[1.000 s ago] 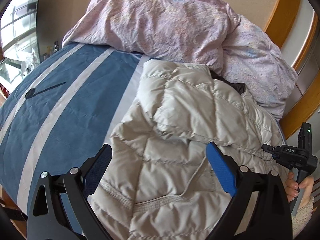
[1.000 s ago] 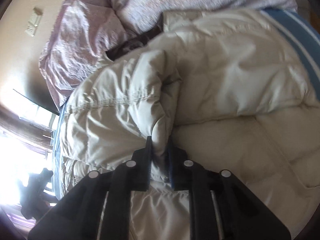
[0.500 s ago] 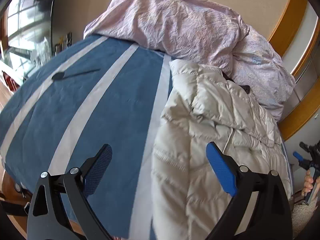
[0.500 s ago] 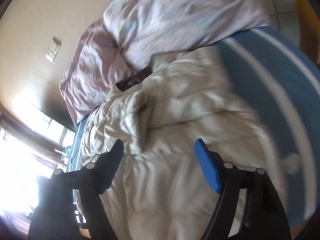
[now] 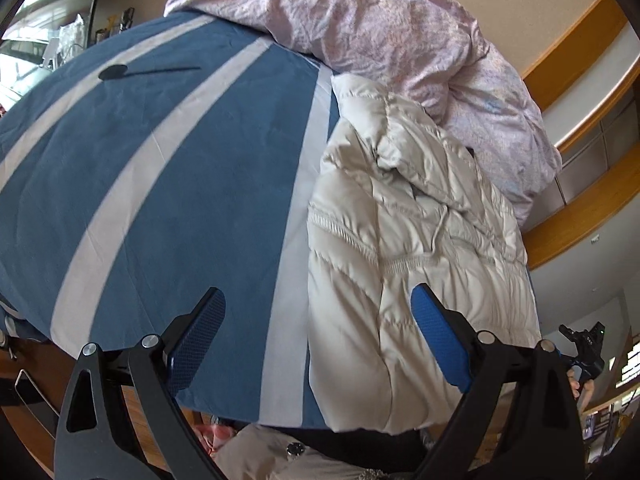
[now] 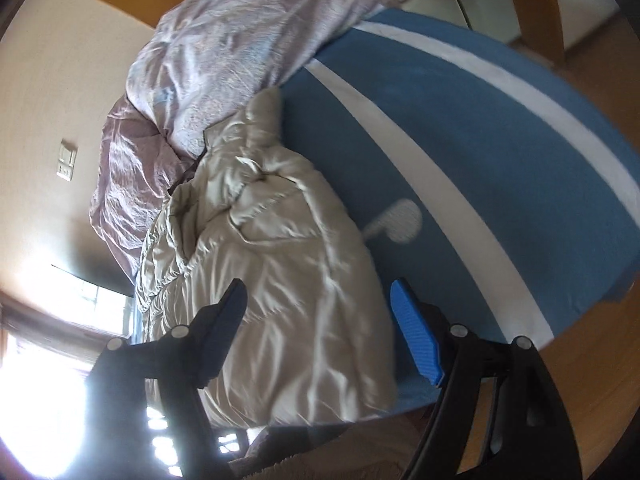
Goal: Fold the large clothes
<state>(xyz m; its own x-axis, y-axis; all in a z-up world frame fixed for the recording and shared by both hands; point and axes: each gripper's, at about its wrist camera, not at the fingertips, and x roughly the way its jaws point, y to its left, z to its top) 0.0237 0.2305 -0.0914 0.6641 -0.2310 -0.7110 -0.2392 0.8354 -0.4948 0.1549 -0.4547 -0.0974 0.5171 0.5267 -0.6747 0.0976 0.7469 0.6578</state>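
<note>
Your right gripper point(image 6: 320, 332) is spread wide and pinches nothing; its jaws have just been opening. The cream puffer jacket point(image 6: 276, 280) lies folded beneath it, centre-left of frame, on the blue striped bedspread point(image 6: 480, 160). Your left gripper point(image 5: 320, 344) is also spread, empty, over the jacket's left edge.

A home bedroom: a bed under a blue bedspread point(image 5: 168, 168) with pale stripes, a rumpled pink floral duvet point(image 5: 392, 40) heaped by the wall, a light switch point(image 6: 66, 165), a sunlit window point(image 6: 48, 360).
</note>
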